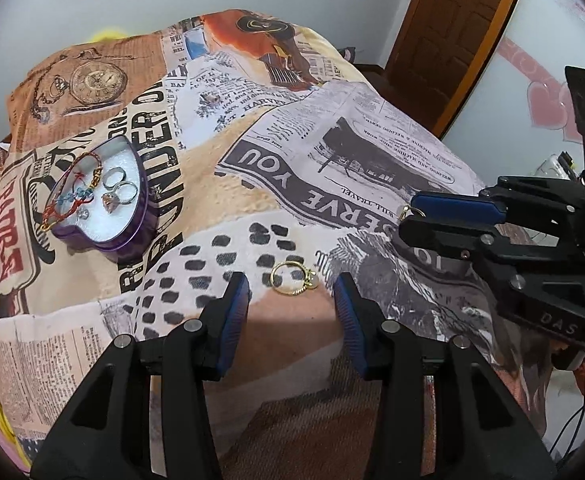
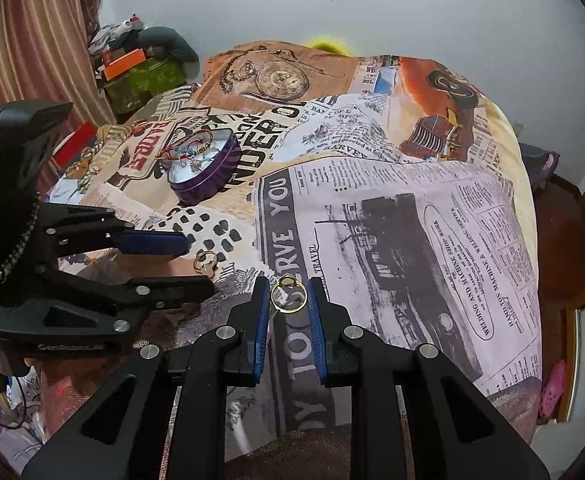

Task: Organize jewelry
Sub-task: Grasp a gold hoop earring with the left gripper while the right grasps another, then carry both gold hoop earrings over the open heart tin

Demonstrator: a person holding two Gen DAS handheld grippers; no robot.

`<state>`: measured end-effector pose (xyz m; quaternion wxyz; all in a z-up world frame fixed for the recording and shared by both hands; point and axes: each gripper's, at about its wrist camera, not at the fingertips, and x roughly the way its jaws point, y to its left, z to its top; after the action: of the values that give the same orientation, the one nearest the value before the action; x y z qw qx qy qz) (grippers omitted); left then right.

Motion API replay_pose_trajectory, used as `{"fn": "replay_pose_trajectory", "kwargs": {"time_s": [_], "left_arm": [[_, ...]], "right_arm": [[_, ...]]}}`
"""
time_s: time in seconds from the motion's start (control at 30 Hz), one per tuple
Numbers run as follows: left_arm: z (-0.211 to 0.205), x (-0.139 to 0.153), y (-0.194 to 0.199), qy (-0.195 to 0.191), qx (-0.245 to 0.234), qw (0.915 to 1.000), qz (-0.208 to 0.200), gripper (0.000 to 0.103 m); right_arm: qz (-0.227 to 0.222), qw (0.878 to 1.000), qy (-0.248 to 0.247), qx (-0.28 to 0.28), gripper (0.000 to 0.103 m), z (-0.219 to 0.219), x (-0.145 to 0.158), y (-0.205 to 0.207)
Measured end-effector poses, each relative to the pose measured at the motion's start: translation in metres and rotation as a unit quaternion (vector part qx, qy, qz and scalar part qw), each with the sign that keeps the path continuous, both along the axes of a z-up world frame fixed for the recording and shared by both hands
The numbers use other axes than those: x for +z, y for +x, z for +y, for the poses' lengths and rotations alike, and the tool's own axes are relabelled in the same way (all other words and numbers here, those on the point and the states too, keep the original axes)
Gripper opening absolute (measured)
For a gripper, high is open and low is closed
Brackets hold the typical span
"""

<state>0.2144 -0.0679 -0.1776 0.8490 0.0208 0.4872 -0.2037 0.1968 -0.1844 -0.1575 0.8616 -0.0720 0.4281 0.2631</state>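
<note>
While both tongs hang over a bed covered with a newspaper-print bedspread point(image 1: 332, 152), the task's things lie in 3 places. On the left part of the bedspread stands a purple heart-shaped metal tin point(image 1: 104, 196) with a white lining. Inside it lie a red cord bracelet with gold links point(image 1: 72, 192), 2 silver rings point(image 1: 122, 184) and a ring with a pale pink stone point(image 1: 112, 202).

The left tongs point(image 1: 292, 304) are about half open, and nothing is between the blue pads point(image 1: 234, 312). A thin gold ring with a small pale stone point(image 1: 292, 278) lies flat on the bedspread just in front of the tips, roughly centred on the gap but not touched by either pad. In the right wrist view the same ring point(image 2: 205, 263) lies between the 2 black fingers of the left tongs point(image 2: 196, 264), which come in from the left edge.

The right tongs point(image 2: 288, 294) are nearly closed and hold a second plain gold ring with a small setting on top point(image 2: 288, 294). The 2 blue pads press on its left and right sides, and the ring stands upright at the tips. In the left wrist view only a small gold loop point(image 1: 410, 212) shows at the tip of the right tongs point(image 1: 406, 220).

The tin is well apart from both tongs, farther back and to the left. Behind the bed I see a pale wall point(image 2: 412, 20) and a brown wooden door point(image 1: 452, 40).
</note>
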Motion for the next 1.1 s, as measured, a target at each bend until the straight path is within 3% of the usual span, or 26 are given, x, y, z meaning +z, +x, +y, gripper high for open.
{"fn": "replay_pose_trajectory", "kwargs": {"time_s": [0.17,0.3,0.43,0.47,0.5,0.73,1.1], "left_arm": [[-0.006,-0.002,0.0,0.01,-0.014,0.9998,-0.008,0.026],[-0.003,-0.006,0.004,-0.01,-0.008,0.9999,0.004,0.024],[-0.003,-0.005,0.0,-0.006,-0.006,1.0,-0.003,0.023],[-0.004,-0.004,-0.001,-0.003,-0.004,1.0,-0.007,0.008],[-0.004,-0.003,-0.003,-0.001,-0.004,1.0,-0.008,0.007],[0.009,0.002,-0.006,-0.017,0.016,0.9996,-0.016,0.006],[0.045,0.032,-0.011,-0.019,0.056,0.9959,-0.069,0.006]], "right_arm": [[0.0,1.0,0.006,0.001,0.017,0.0,-0.001,-0.001],[-0.001,1.0,0.006,0.003,0.017,0.002,-0.001,0.0],[-0.002,1.0,0.007,0.003,0.017,0.005,0.001,0.0],[-0.002,1.0,0.008,0.003,0.017,0.005,0.002,0.0],[-0.002,1.0,0.009,0.002,0.017,0.006,0.003,0.0],[-0.015,1.0,0.011,0.007,0.017,0.013,0.014,-0.001],[-0.025,0.999,0.021,0.023,0.017,0.039,0.026,0.009]]}}
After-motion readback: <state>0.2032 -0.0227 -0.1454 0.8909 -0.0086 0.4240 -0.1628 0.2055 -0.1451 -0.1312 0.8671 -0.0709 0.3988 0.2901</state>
